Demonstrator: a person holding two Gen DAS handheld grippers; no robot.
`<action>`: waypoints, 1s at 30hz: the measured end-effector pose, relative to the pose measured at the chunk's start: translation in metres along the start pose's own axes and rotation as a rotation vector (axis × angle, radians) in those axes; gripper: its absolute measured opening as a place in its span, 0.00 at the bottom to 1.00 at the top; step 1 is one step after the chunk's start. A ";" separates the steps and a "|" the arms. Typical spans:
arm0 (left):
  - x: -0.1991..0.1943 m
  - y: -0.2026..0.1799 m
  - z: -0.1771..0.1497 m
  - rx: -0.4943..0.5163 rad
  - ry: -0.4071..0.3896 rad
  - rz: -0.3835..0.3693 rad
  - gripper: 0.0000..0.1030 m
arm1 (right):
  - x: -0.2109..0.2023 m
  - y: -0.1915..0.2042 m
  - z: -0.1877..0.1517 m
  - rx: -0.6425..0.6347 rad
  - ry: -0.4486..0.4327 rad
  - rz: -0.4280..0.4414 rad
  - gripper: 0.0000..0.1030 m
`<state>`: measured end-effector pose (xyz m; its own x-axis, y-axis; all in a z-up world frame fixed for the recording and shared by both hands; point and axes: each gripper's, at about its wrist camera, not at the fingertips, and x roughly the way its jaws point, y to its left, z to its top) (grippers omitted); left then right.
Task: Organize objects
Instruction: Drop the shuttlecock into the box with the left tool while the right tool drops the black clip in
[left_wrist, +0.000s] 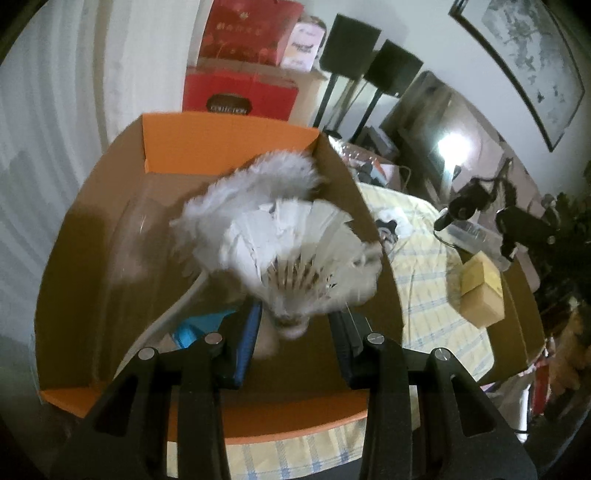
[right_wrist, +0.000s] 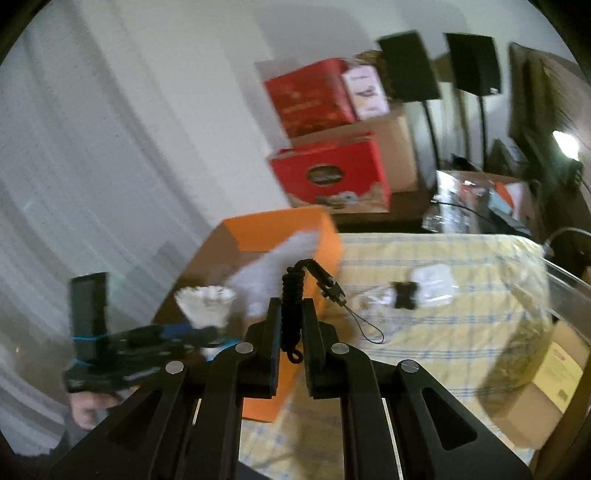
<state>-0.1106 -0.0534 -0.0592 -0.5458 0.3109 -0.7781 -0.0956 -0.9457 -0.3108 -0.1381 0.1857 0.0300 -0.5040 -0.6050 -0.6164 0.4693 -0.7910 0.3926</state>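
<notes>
My left gripper (left_wrist: 295, 317) is shut on the base of a white feather shuttlecock (left_wrist: 295, 251), held above an open orange box (left_wrist: 229, 136). Inside the box lie a fluffy white feather item (left_wrist: 266, 173), something blue (left_wrist: 192, 332) and clear plastic. My right gripper (right_wrist: 291, 310) is shut on a black coiled cord (right_wrist: 291, 291) that ends in a small clip (right_wrist: 330, 286) and a thin loop. In the right wrist view the left gripper (right_wrist: 199, 332) with the shuttlecock (right_wrist: 205, 301) is at the left, over the orange box (right_wrist: 280, 229), with a hand (right_wrist: 86, 406) under it.
The box stands on a yellow checked cloth (right_wrist: 443, 332), where a small black item (right_wrist: 404, 295) and a white packet (right_wrist: 432, 280) lie. A tan carton (left_wrist: 482, 295) sits at the right. Red gift boxes (right_wrist: 332, 173) and black speakers (right_wrist: 410, 66) stand behind.
</notes>
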 end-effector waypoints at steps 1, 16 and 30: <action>0.001 0.001 -0.002 0.001 0.004 0.001 0.33 | 0.003 0.006 -0.001 -0.009 0.005 0.010 0.09; 0.008 0.005 -0.025 0.011 0.058 -0.013 0.37 | 0.070 0.048 -0.039 -0.063 0.170 0.053 0.09; -0.019 0.016 -0.015 -0.061 -0.008 -0.057 0.71 | 0.066 0.041 -0.051 -0.056 0.182 0.007 0.13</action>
<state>-0.0894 -0.0729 -0.0569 -0.5472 0.3634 -0.7540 -0.0757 -0.9186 -0.3878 -0.1154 0.1184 -0.0291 -0.3637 -0.5802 -0.7287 0.5149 -0.7772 0.3618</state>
